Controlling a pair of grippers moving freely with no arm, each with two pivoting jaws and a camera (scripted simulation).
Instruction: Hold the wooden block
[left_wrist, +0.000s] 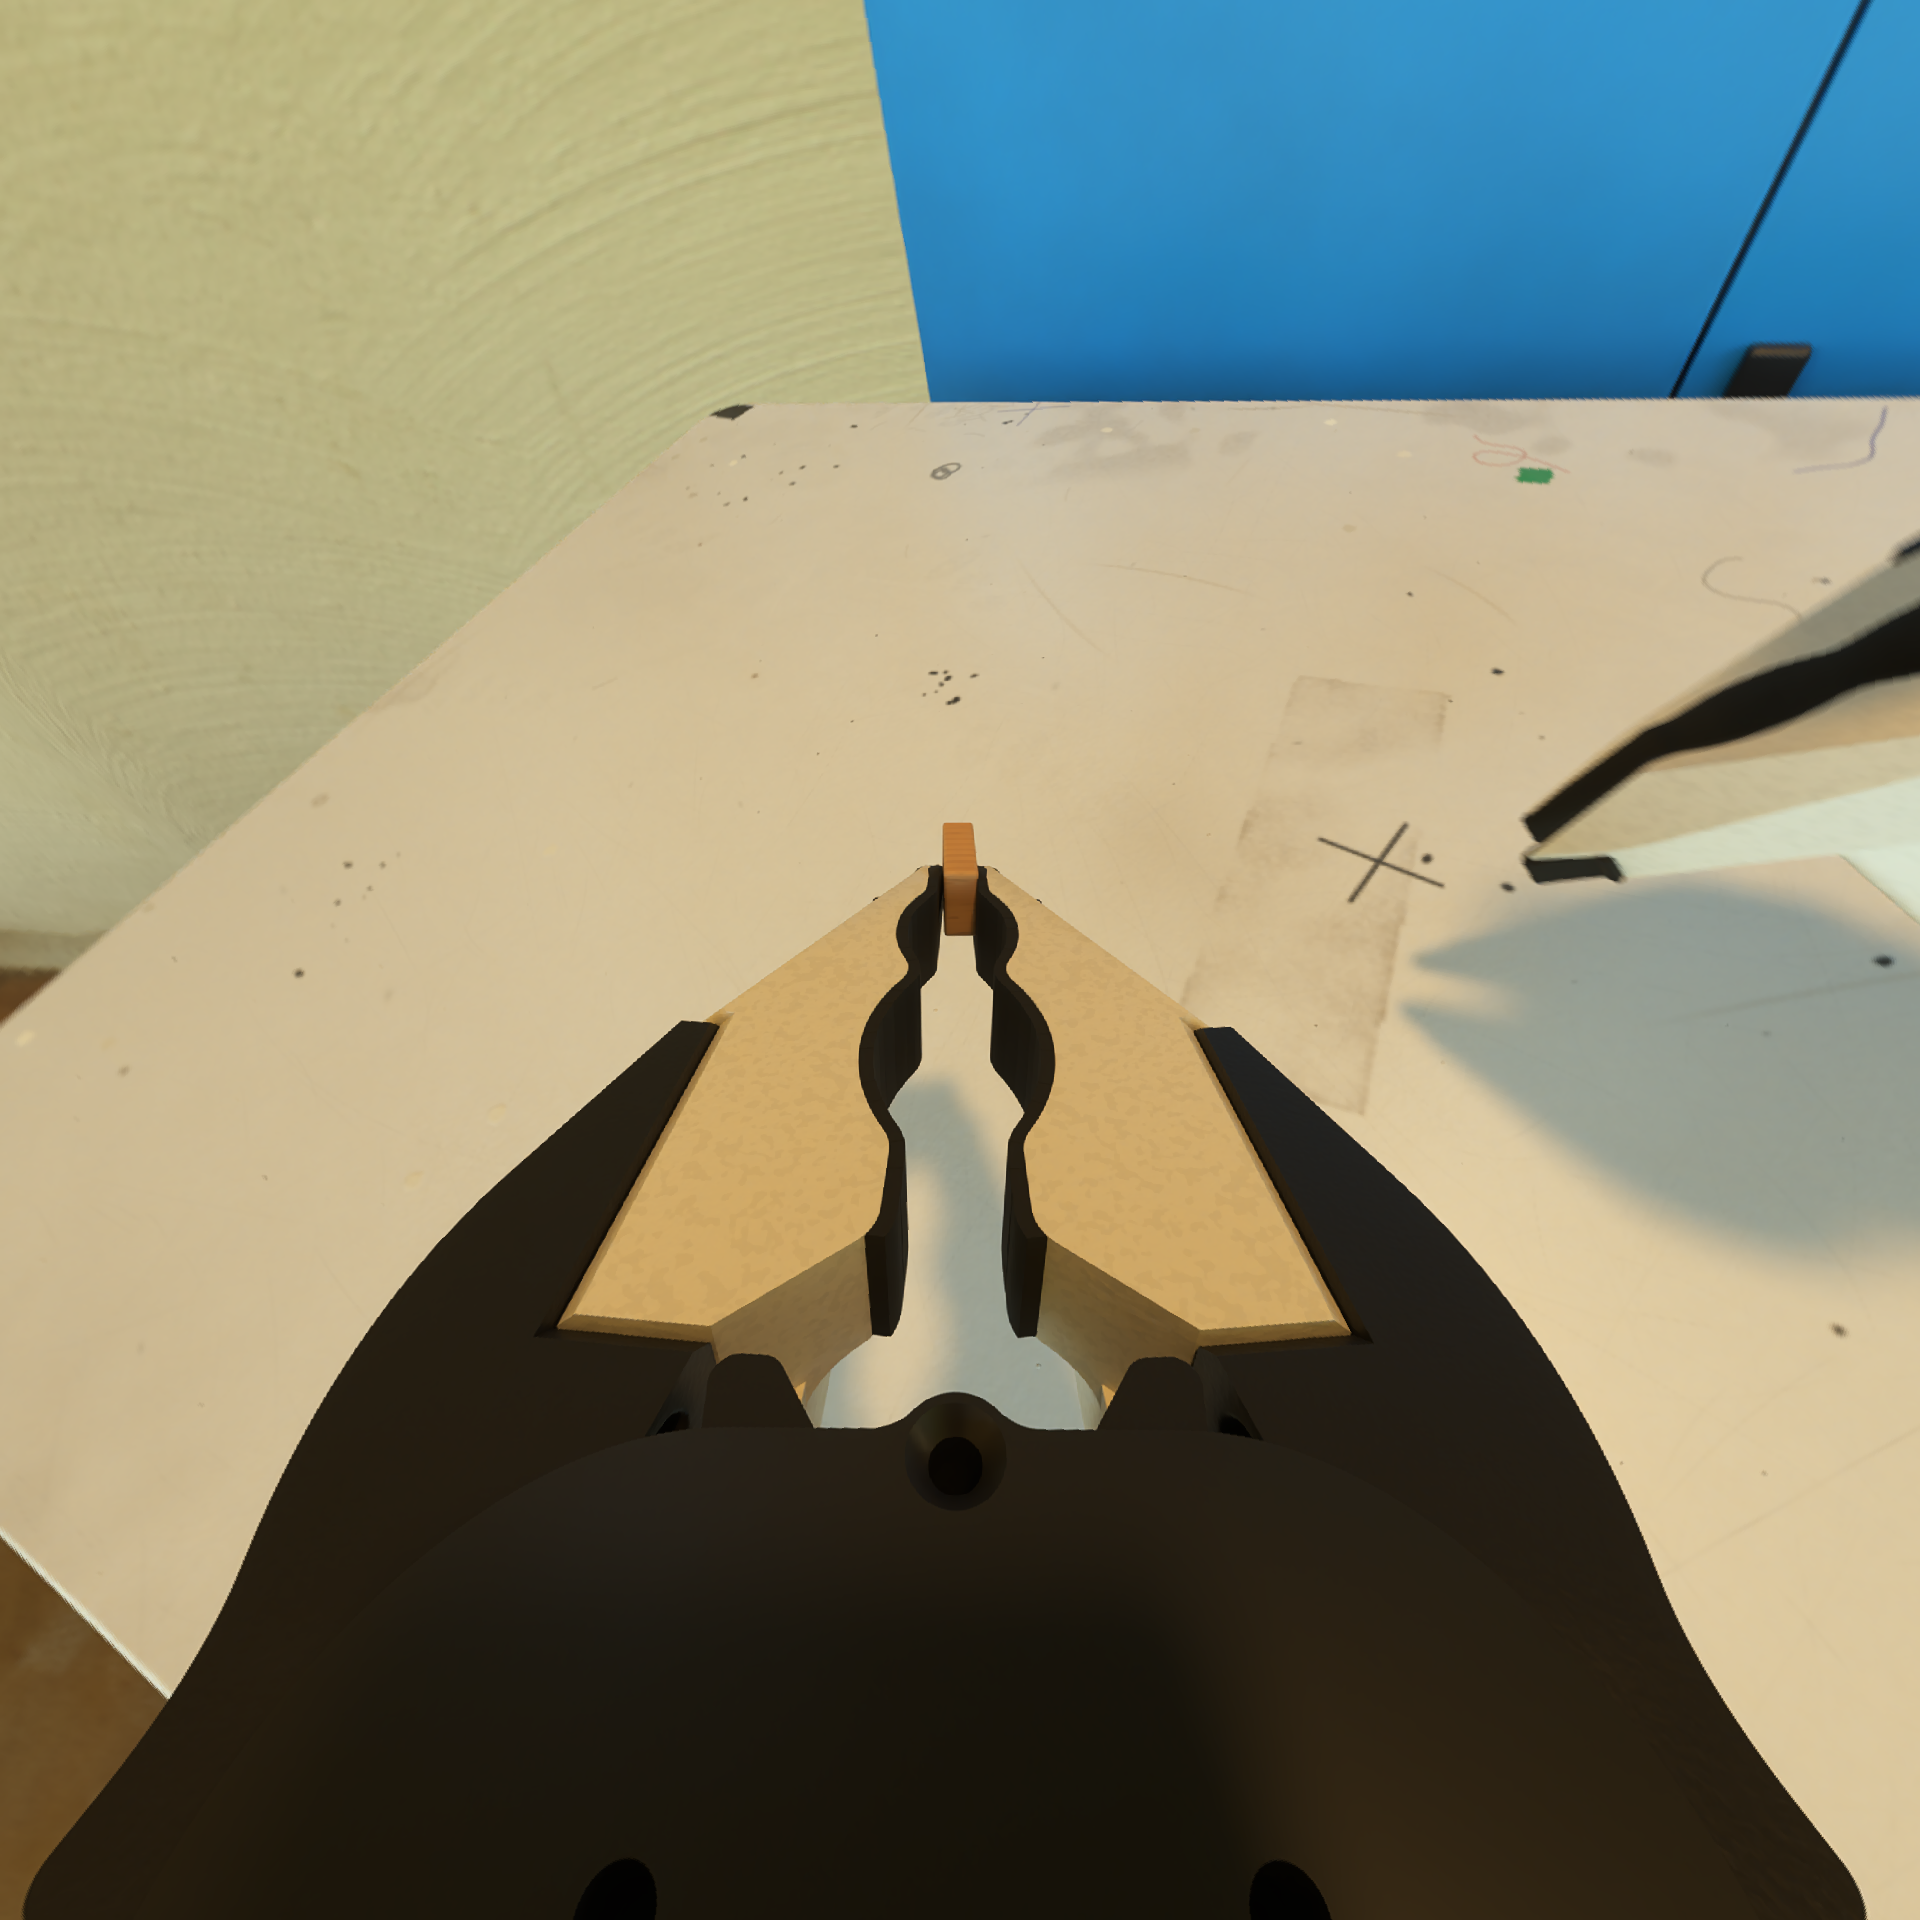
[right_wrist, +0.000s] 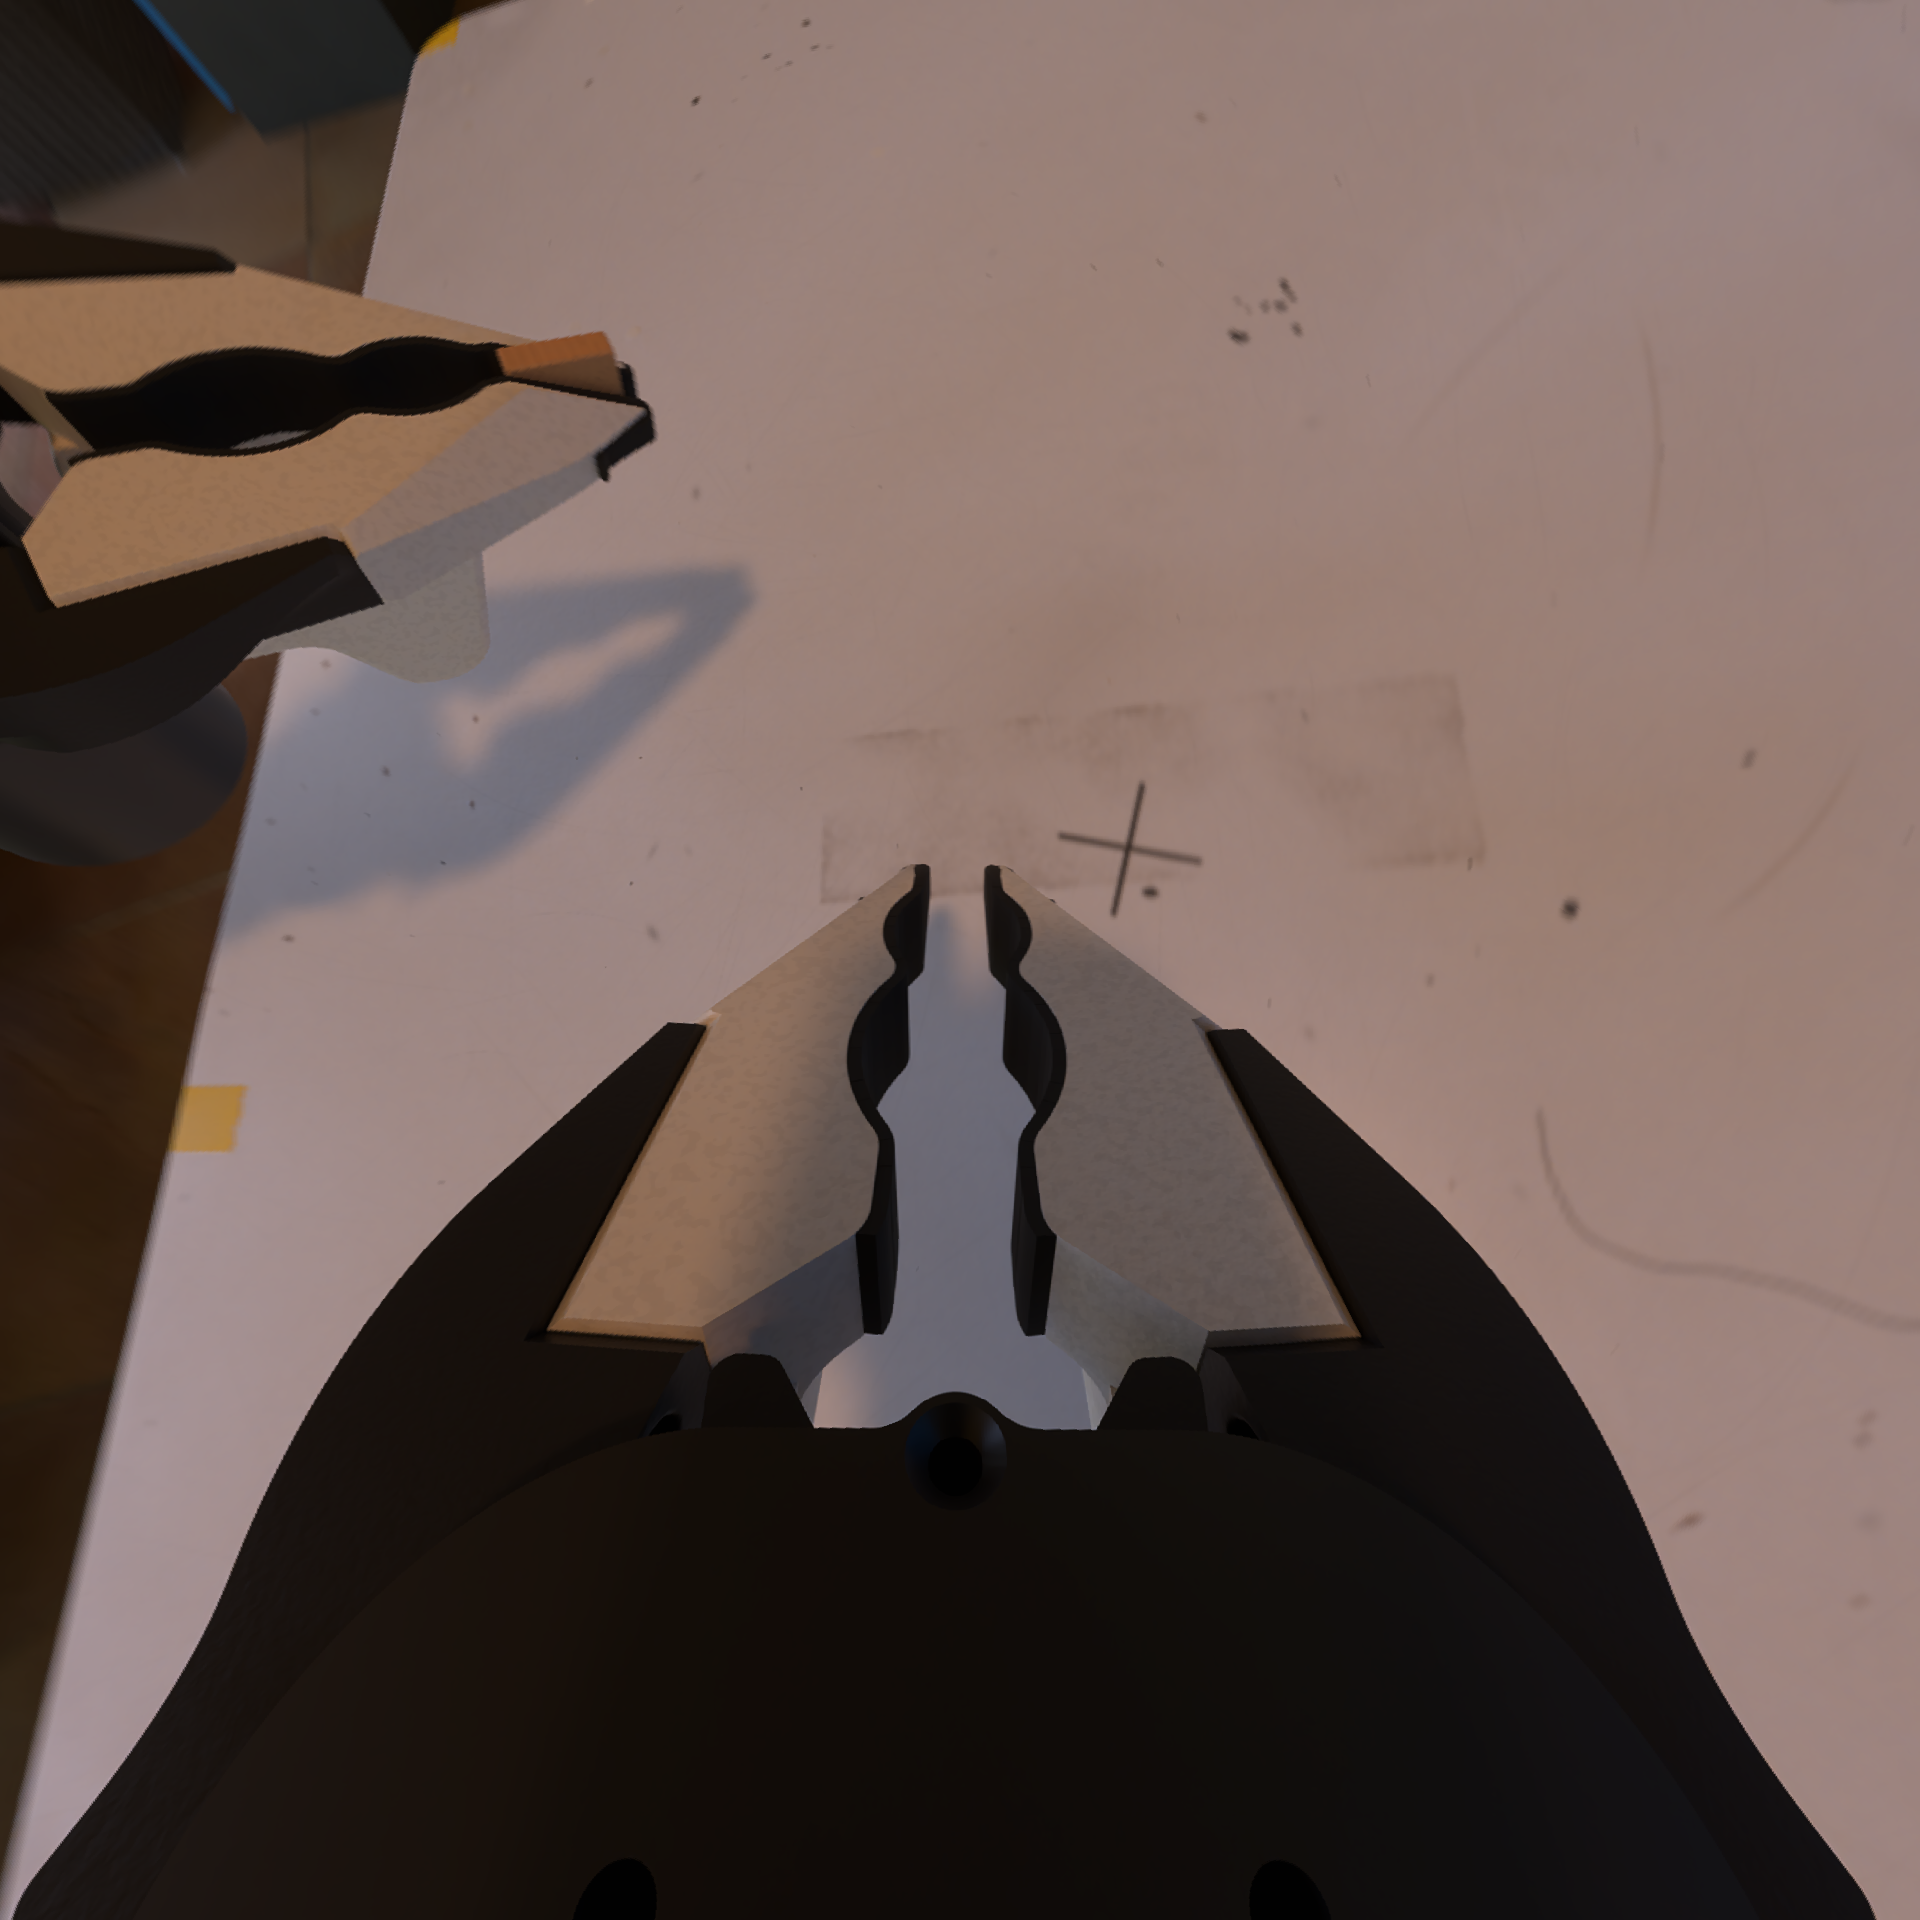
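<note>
Left gripper (left_wrist: 958, 896) fingers pinching wooden block (left_wrist: 958, 878)

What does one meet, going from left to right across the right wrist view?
Left gripper, its jaws shut on the wooden block → right gripper, jaws slightly apart with nothing between them → pencilled cross on the table → grey smudged patch.

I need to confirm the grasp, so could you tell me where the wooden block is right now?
The wooden block sits pinched at the fingertips of the left gripper, raised above the table, centre of the left wrist view.
</note>
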